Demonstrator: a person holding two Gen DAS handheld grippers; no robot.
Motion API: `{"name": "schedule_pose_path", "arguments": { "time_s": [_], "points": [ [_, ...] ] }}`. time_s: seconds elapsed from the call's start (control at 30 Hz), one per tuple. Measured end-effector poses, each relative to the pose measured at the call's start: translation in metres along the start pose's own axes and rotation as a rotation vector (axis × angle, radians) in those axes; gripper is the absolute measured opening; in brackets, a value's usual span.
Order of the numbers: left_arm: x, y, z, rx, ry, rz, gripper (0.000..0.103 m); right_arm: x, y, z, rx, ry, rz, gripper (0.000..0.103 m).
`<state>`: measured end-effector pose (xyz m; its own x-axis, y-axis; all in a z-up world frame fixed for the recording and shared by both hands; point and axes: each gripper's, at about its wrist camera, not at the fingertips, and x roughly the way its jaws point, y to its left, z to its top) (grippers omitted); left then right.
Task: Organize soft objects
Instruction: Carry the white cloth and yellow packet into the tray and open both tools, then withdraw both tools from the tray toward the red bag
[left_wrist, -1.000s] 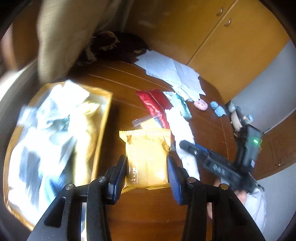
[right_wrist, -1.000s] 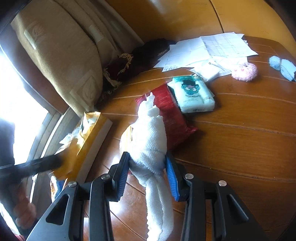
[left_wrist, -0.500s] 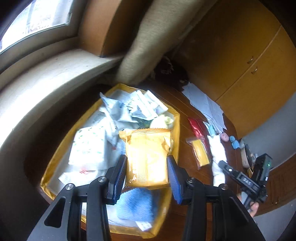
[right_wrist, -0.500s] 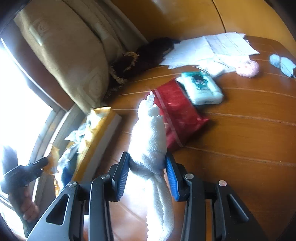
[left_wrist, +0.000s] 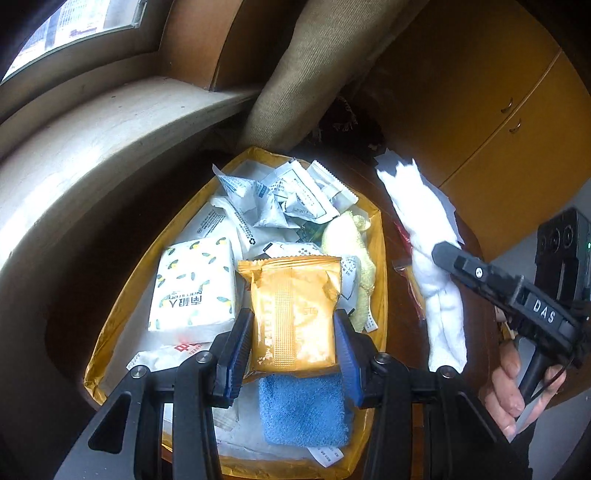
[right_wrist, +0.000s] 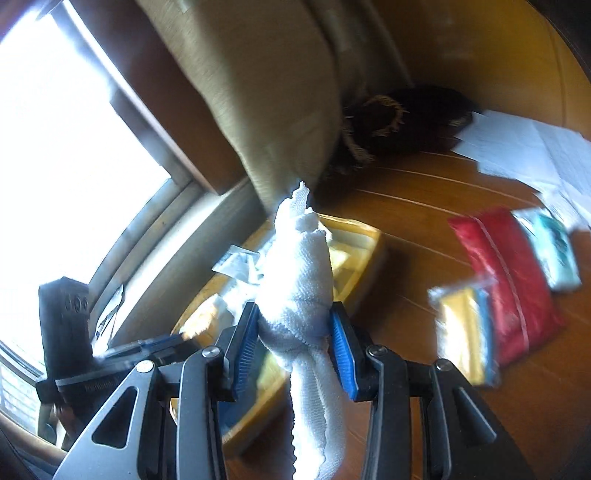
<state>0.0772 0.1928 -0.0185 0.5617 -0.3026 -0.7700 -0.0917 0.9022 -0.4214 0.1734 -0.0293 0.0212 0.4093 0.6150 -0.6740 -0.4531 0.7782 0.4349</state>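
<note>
Soft goods fill a yellow-rimmed cardboard box (left_wrist: 380, 236) on the brown wooden surface (right_wrist: 424, 229). Left tongs (left_wrist: 293, 347) clamp a crinkly orange foil packet (left_wrist: 293, 310) above the box's blue terry cloth (left_wrist: 303, 410). Right tongs (right_wrist: 293, 343) grip a twisted white towel (right_wrist: 299, 280), held near the box.

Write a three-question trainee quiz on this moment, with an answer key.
1. True or false: the left gripper holds an orange packet above the yellow box.
2. What does the right gripper hold? A) red pouch B) white towel C) blue cloth
3. Fill in: the blue cloth lies in the ____.

Key:
1. True.
2. B, the white towel; the red pouch lies on the wooden table.
3. Yellow box.
</note>
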Motion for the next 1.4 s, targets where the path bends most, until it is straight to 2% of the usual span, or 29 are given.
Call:
{"name": "schedule_pose_path", "arguments": {
  "time_s": [0.17,0.33,0.63,0.7,0.77,0.83,0.9,0.97,1.1,1.27,1.4],
  "points": [
    [0.001,0.0,-0.002,0.02,-0.001,0.024,0.045,0.026,0.024,0.018,-0.032,0.015,0.007,0.038],
    [0.004,0.002,0.0,0.022,-0.001,0.023,0.045,0.052,0.044,0.029,-0.088,0.021,-0.027,0.038],
    [0.002,0.004,-0.004,0.042,-0.003,0.022,0.046,0.098,0.044,0.029,-0.094,0.08,-0.054,0.038],
    [0.001,0.002,-0.005,0.041,-0.008,0.025,0.048,0.105,0.043,0.025,-0.096,0.096,-0.058,0.039],
    [-0.003,0.0,-0.007,0.038,-0.02,0.007,0.057,0.106,0.042,0.023,-0.09,0.108,-0.056,0.04],
    [-0.009,-0.004,-0.008,0.037,-0.043,-0.004,0.066,0.097,0.04,0.021,-0.082,0.102,-0.046,0.045],
    [-0.016,-0.008,-0.008,0.045,-0.078,-0.001,0.07,0.083,0.039,0.022,-0.078,0.072,-0.036,0.063],
    [-0.022,-0.016,-0.01,0.067,-0.102,0.015,0.071,0.065,0.037,0.022,-0.078,0.024,-0.041,0.07],
    [-0.027,-0.029,-0.014,0.095,-0.119,0.039,0.071,0.034,0.027,0.017,-0.053,-0.015,-0.034,0.071],
    [-0.026,-0.052,-0.023,0.13,-0.116,0.02,0.071,-0.005,-0.009,-0.006,0.027,-0.051,-0.056,0.075],
    [-0.023,-0.077,-0.029,0.159,-0.088,-0.009,0.071,-0.026,-0.036,-0.026,0.082,-0.046,-0.062,0.075]
  ]
}}
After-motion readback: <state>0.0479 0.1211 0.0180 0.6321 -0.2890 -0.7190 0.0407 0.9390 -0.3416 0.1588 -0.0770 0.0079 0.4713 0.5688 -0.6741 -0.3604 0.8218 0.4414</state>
